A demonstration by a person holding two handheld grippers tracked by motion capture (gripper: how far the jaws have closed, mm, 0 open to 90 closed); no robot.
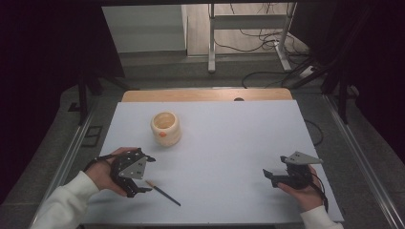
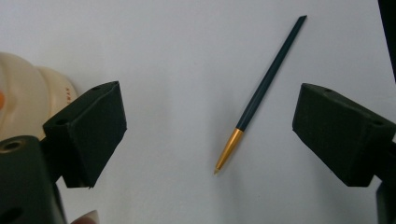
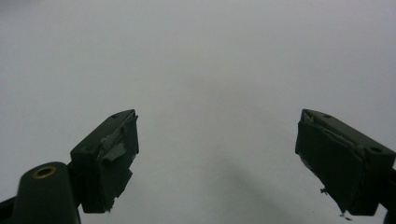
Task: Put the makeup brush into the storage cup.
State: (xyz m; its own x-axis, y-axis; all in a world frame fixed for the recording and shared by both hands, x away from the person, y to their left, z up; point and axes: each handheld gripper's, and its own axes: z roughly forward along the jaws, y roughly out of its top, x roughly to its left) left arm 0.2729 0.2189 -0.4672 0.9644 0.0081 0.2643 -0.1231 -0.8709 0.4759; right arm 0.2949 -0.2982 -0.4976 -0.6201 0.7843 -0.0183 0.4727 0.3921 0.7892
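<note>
Black left tongs (image 2: pixel 210 135) spread wide over a loose pen (image 2: pixel 259 94), gripping nothing

White desk (image 1: pixel 229 143) carries the dark pen with its gold tip, lying flat between the parted jaws and touching neither pad; a cream cup (image 1: pixel 165 128) stands beyond the left tongs. Right tongs (image 3: pixel 217 158) hang wide apart too, bare desk between them, well apart from the pen
</note>
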